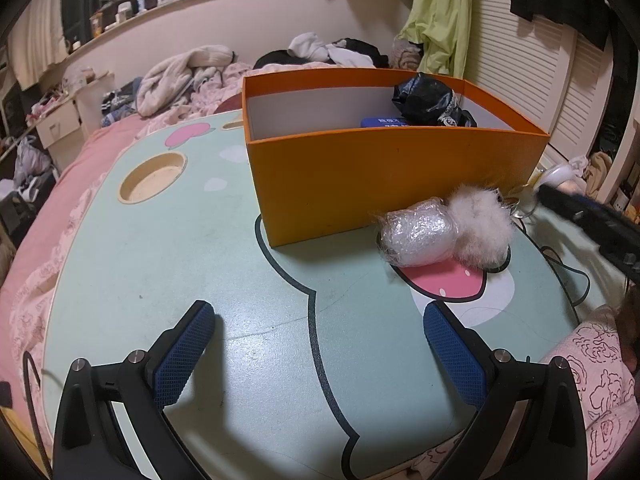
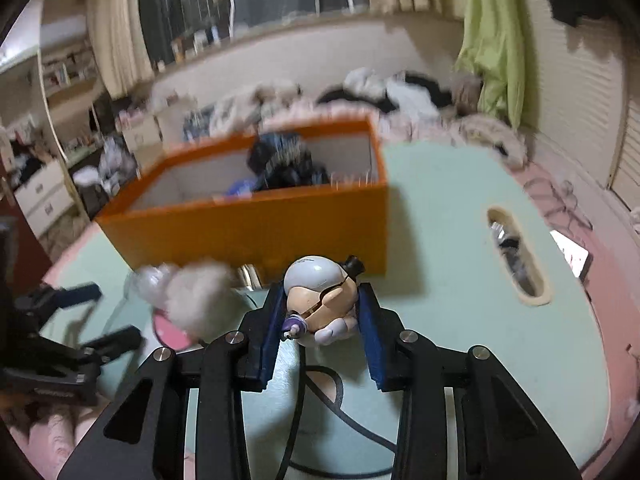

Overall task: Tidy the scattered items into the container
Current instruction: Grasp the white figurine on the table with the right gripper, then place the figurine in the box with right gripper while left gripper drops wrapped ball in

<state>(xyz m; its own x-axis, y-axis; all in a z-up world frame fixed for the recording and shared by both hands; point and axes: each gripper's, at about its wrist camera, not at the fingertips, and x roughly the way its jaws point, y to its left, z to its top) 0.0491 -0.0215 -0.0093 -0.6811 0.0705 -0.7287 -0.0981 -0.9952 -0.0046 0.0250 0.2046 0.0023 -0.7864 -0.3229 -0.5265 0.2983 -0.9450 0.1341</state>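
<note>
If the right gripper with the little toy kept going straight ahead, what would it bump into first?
Probably the near wall of the orange box. The right gripper, jaws shut on the toy figure, points right at it, though the blur makes the depth hard to judge.

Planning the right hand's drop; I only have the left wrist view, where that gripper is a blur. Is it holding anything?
Observer: Yes. The right gripper has its jaws closed on a small plastic toy figure with a white cap and peach face.
Operator: Anything between it and the orange cardboard box?
Observer: Nothing visible; the box's near wall stands directly beyond the figure.
Operator: Anything further right?
Observer: An oblong slot in the pale green tabletop holds small things, too blurred to identify.
</note>
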